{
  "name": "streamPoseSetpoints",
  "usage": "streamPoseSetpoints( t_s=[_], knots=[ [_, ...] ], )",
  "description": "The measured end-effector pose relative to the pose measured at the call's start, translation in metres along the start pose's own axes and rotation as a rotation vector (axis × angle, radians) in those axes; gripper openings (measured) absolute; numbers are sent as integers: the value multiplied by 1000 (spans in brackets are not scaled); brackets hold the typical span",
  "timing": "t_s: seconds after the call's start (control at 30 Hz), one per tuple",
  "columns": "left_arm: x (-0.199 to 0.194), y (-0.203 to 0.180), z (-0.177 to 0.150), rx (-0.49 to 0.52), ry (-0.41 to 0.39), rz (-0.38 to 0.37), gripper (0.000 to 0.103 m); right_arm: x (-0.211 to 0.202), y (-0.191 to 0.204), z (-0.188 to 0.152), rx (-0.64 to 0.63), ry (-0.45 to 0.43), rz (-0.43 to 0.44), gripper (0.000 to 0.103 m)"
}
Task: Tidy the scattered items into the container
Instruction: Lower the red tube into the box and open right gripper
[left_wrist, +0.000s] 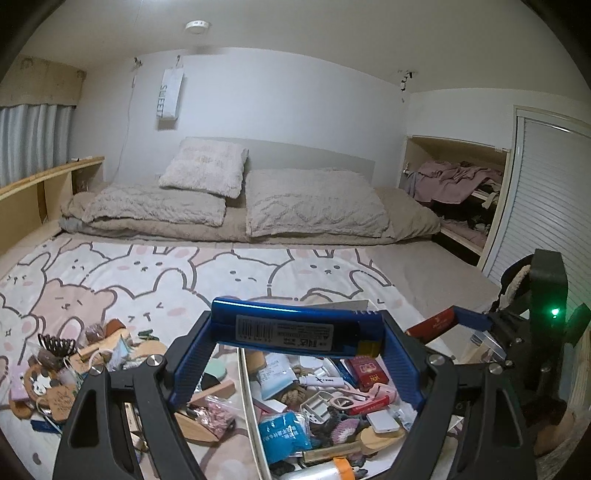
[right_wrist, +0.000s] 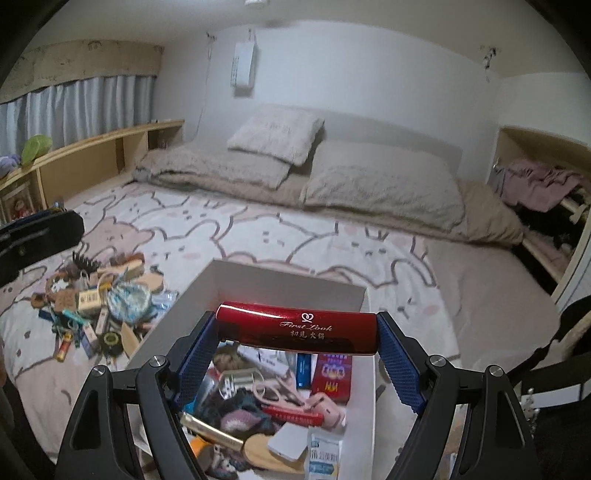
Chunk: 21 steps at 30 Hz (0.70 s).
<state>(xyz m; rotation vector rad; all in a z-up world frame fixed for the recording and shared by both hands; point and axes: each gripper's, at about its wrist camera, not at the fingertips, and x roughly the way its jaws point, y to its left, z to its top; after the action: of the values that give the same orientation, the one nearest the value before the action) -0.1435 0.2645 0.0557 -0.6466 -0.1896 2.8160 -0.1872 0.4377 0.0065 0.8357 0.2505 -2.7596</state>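
The left hand-held gripper (left_wrist: 297, 334) has its two blue fingers (left_wrist: 192, 354) spread wide, and they clamp a blue lighter (left_wrist: 295, 328) by its two ends. The lighter lies crosswise between the pads, with a white barcode label facing the camera. It hangs above the white container (left_wrist: 249, 398), near the container's left wall.

The right hand-held gripper (right_wrist: 297, 330) is in the same state: its fingers (right_wrist: 397, 360) stand wide apart and grip a red lighter (right_wrist: 297, 328) end to end, crosswise. Gold letters "First Look" are readable on the red body. This lighter is above the open container (right_wrist: 288, 282), over the middle of it. In the left wrist view the red lighter (left_wrist: 430, 322) and one blue finger of the right gripper show at the right side, just beside the left gripper.

The container stands on a bed with a rabbit-print sheet (left_wrist: 147, 269). It already holds many small things: a red box (right_wrist: 332, 376), a blue packet (left_wrist: 284, 435), a pink item (right_wrist: 325, 406) and a white flat case (right_wrist: 288, 445).

A pile of scattered items (right_wrist: 96, 295) lies on the sheet to the left of the container, apart from it. Pillows (left_wrist: 314, 201) lie at the far end of the bed.
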Motion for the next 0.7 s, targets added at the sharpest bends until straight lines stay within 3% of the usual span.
streamPoseSetpoints(
  t_s=[0.37, 0.7],
  knots=[
    [18, -16, -18, -76, 17, 19, 85, 34, -19, -27, 105, 236, 125, 84],
    [30, -15, -41, -77, 77, 56, 85, 55, 3, -53, -161, 416, 130, 84]
  ],
)
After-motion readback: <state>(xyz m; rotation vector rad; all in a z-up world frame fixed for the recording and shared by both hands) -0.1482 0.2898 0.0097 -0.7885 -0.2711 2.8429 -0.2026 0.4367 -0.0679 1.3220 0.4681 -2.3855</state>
